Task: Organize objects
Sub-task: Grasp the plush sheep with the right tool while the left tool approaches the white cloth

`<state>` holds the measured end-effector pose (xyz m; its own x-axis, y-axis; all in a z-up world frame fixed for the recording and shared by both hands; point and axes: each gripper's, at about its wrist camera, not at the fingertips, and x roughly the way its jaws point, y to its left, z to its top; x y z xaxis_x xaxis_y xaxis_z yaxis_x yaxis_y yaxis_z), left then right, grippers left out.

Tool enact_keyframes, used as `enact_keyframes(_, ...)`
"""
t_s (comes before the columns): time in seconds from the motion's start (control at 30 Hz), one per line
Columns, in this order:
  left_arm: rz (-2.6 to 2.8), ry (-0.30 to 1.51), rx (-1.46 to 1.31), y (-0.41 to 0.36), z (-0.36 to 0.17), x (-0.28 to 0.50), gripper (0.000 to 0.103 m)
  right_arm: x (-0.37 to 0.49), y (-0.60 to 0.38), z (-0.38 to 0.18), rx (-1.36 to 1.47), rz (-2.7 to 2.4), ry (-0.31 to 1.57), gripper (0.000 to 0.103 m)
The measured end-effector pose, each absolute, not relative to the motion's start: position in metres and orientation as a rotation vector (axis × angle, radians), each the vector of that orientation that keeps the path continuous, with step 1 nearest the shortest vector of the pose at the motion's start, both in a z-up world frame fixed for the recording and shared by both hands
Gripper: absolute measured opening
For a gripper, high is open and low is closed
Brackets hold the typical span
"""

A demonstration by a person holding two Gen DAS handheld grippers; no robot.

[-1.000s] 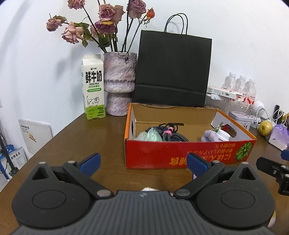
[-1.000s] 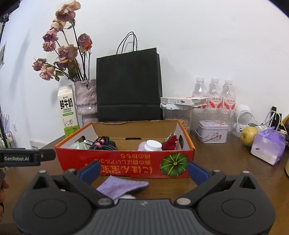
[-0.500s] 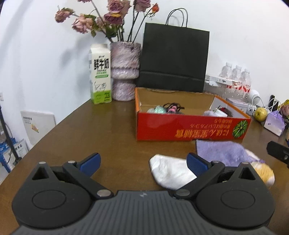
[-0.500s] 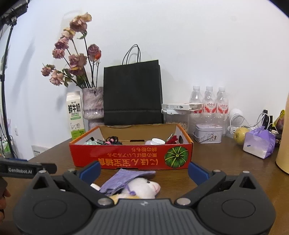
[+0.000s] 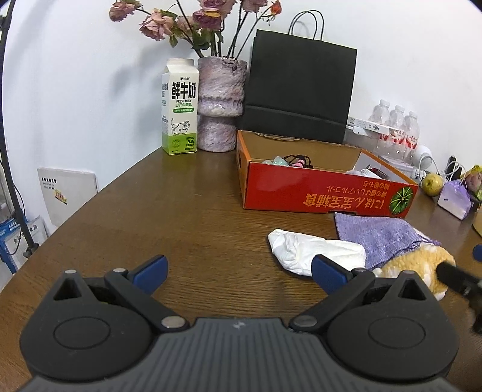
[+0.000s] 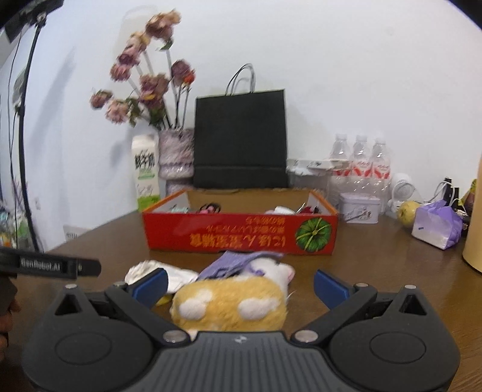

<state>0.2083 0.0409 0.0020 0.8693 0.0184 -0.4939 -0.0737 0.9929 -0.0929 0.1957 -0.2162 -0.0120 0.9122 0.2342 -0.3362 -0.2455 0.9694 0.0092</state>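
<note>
Standing at far left by the wall: milk carton (image 5: 179, 107), touching nothing, just beside the purple vase (image 5: 220, 104) holding dried roses (image 5: 192, 18). Leaning behind: black paper bag (image 5: 298, 96), upright against the wall. Sitting in front of bag on brown table (image 5: 168, 211): red cardboard box (image 5: 319, 187), open top, holding small clutter incl. black cable and a white-capped item; contents partly hidden by the front wall. Lying in front of box, on the table: white crumpled cloth (image 5: 313, 251), then purple knit cloth (image 5: 379, 233) overlapping its right end, then yellow-and-white plush toy (image 6: 232, 297) touching the purple cloth. Hovering low over bare wood left of the white cloth: left gripper (image 5: 238, 270), jaws spread wide, holding nothing. Hovering right over the plush: right gripper (image 6: 239, 283), jaws spread wide, plush lying between the blue fingers (image 6: 330, 286) but not touching either. Sitting further right at back: water bottles (image 6: 360, 162), white tin (image 6: 358, 208), yellow-green fruit (image 6: 406, 212), purple tissue pack (image 6: 436, 223). Right view slightly blurred.
</note>
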Motion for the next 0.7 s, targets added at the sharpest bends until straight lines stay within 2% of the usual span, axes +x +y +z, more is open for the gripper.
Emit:
enact_keyframes(0.4, 0.025, 0.537, -0.113, 0.04, -0.001, 0.21, 0.103, 0.25, -0.188, -0.03, -0.084, 0.189, 0.569, 0.103)
enact_keyframes(0.6, 0.024, 0.548, -0.12, 0.041, -0.002, 0.212, 0.103, 0.261, -0.185, -0.034, -0.077, 0.185, 0.602, 0.103)
enact_keyframes(0.7, 0.028, 0.557, -0.125, 0.042, -0.004, 0.213, 0.103, 0.26, -0.187, -0.033, -0.065, 0.197, 0.592, 0.099)
